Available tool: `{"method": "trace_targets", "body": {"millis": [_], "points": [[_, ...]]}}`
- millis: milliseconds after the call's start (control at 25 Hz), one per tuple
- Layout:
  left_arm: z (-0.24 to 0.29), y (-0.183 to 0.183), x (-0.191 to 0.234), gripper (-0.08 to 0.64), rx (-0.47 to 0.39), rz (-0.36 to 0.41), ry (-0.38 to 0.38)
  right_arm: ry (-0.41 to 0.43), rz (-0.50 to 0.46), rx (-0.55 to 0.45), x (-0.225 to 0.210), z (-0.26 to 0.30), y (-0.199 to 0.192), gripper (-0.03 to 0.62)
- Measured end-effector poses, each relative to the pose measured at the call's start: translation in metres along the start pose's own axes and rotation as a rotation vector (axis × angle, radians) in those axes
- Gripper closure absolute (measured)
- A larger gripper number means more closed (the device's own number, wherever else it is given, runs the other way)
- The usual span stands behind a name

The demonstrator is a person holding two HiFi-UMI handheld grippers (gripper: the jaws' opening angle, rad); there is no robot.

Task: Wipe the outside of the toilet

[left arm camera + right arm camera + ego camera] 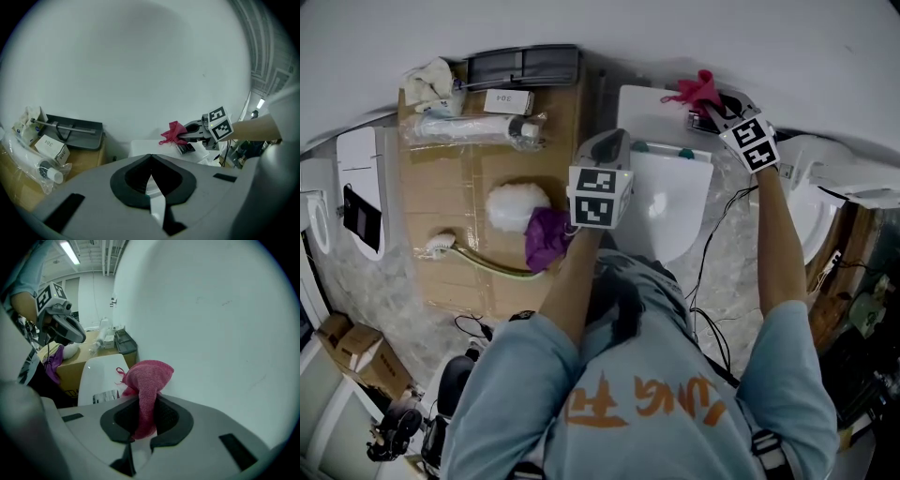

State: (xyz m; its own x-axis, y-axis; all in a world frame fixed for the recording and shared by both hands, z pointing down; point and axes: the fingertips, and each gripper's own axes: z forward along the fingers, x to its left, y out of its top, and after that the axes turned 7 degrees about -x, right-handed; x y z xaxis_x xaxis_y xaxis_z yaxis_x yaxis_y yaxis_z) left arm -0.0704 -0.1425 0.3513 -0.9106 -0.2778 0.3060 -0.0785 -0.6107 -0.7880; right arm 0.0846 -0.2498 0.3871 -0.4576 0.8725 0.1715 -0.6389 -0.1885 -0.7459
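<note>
The white toilet (667, 202) stands against the wall, its tank lid (649, 111) at the back. My right gripper (710, 111) hovers over the tank's right end, shut on a pink cloth (695, 90). In the right gripper view the pink cloth (147, 380) bunches out of the jaws of the right gripper (144, 416), close to the wall above the tank lid (96, 376). My left gripper (602, 150) is held above the toilet's left side, shut with nothing in it. The left gripper view shows its jaws closed together, with the right gripper (199, 131) and pink cloth (172, 133) beyond.
A cardboard box (441, 187) left of the toilet carries a purple cloth (546, 236), a white fluffy ball (516, 206), a toilet brush (441, 244), a wrapped roll (469, 129) and a dark dustpan (523, 66). Cables (712, 253) trail on the floor to the right.
</note>
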Motion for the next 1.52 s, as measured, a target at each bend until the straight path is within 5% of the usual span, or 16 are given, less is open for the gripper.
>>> {"method": "trace_targets", "body": {"millis": [960, 1120, 1240, 1360, 1520], "points": [[-0.012, -0.002, -0.033, 0.535, 0.003, 0.043, -0.014, -0.283, 0.118, 0.093, -0.056, -0.094, -0.101, 0.526], [-0.017, -0.005, -0.035, 0.535, -0.012, 0.043, 0.013, -0.381, 0.268, 0.099, -0.06, -0.118, -0.128, 0.526], [-0.021, -0.005, -0.04, 0.535, -0.023, 0.041, 0.021, -0.431, 0.544, 0.111, -0.056, -0.137, -0.16, 0.526], [-0.025, -0.004, -0.045, 0.535, -0.03, 0.04, 0.024, -0.491, 0.78, -0.022, -0.049, -0.162, -0.165, 0.526], [-0.032, -0.005, -0.042, 0.535, -0.043, 0.039, 0.051, -0.465, 0.772, -0.246, -0.027, -0.173, -0.114, 0.526]]}}
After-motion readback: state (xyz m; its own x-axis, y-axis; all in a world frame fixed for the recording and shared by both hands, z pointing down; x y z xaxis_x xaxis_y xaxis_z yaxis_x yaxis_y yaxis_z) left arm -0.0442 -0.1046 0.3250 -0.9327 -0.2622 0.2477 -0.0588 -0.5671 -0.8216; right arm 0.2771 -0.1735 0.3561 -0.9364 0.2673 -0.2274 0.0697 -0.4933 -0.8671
